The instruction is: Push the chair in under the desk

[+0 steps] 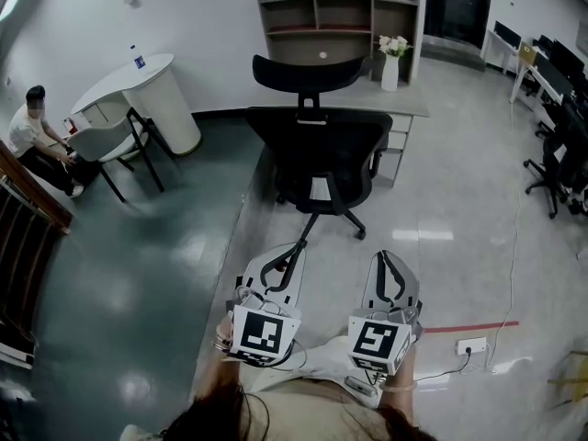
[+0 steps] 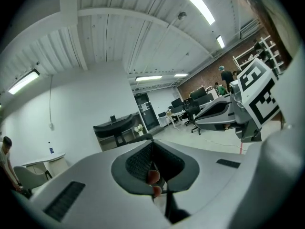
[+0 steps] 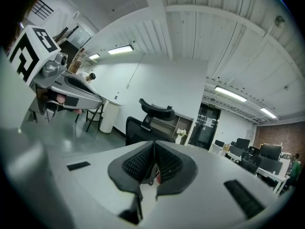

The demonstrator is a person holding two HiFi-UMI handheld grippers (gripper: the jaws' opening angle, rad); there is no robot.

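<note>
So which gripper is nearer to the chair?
Left. The left gripper is just behind the chair, near its base; the right gripper sits behind too, further off to the right.

I can't read any words or numbers here. The cube (image 1: 266, 334) on the left tool (image 1: 299, 247) and the cube (image 1: 378, 343) on the right tool (image 1: 385, 257) have black and white square patterns, but these are not letters. There is a paper (image 2: 141, 107) on the dark door (image 2: 144, 114) far back. It is too small to read. A little sign (image 3: 212, 107) sits over that door, and it is too small to read as well.
</note>
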